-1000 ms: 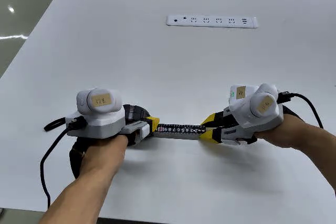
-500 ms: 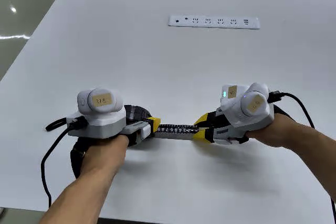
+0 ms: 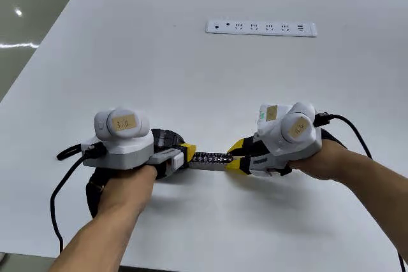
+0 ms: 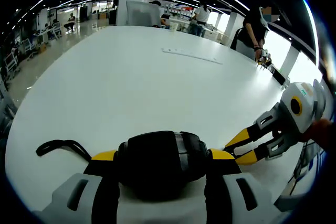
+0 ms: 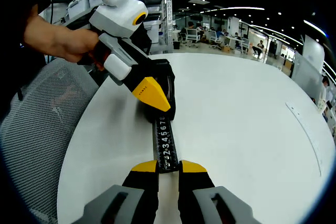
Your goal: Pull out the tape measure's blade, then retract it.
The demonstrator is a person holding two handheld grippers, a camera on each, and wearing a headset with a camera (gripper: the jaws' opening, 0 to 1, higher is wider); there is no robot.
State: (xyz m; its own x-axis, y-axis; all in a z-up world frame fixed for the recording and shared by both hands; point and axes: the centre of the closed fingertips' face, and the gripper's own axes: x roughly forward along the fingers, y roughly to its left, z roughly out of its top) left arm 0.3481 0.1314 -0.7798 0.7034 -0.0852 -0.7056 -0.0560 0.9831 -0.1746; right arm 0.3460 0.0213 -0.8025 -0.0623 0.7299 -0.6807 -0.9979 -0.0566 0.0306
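My left gripper was clamped on the black tape measure case, with one yellow-tipped jaw against each side of it in the left gripper view. My right gripper was closed on the free end of the blade. In the right gripper view its two jaws stood close together with the blade tip pinched between them. The blade ran straight from the case mouth to that grip, just above the white table. A white power strip lay well apart, at the far side of the table. Compared with one second earlier, the right gripper stood nearer the left gripper, and the exposed length of blade was shorter.
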